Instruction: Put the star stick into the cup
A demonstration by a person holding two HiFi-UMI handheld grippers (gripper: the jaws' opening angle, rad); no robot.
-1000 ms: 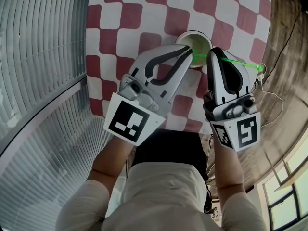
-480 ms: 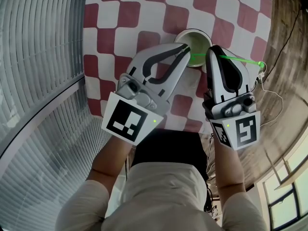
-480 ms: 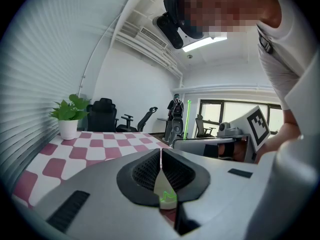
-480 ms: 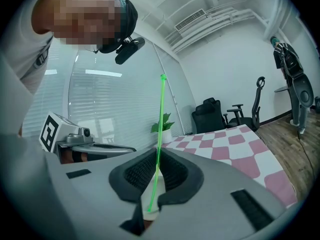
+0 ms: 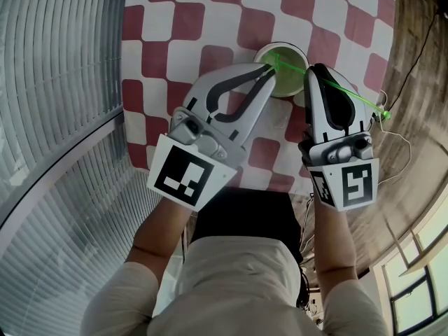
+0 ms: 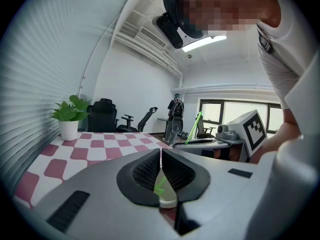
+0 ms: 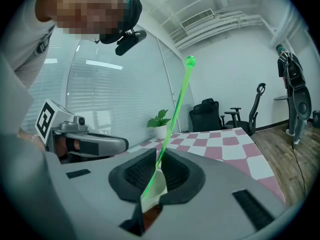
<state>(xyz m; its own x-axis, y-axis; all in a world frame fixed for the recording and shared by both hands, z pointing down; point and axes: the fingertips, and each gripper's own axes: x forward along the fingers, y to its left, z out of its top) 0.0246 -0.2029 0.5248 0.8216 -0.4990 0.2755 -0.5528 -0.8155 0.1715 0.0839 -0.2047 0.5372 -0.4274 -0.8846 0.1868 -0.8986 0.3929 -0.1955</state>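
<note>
Jaws first: right gripper [image 7: 159,165] is clamped nearly shut on the green star stick [image 7: 176,101], gripping it partway along, with the ball end poking out away from the cup [image 5: 281,45]. Since a second ago the stick has tilted, and its star end has swung from the cup's near rim to over the mouth. I'd say only lowering and letting go is left. Left gripper [image 5: 267,71] has its jaws together right at the cup's near rim, and I can't tell if it's pinching it. That's what crowds the cup, which sits on a checked cloth [image 5: 175,19].
</note>
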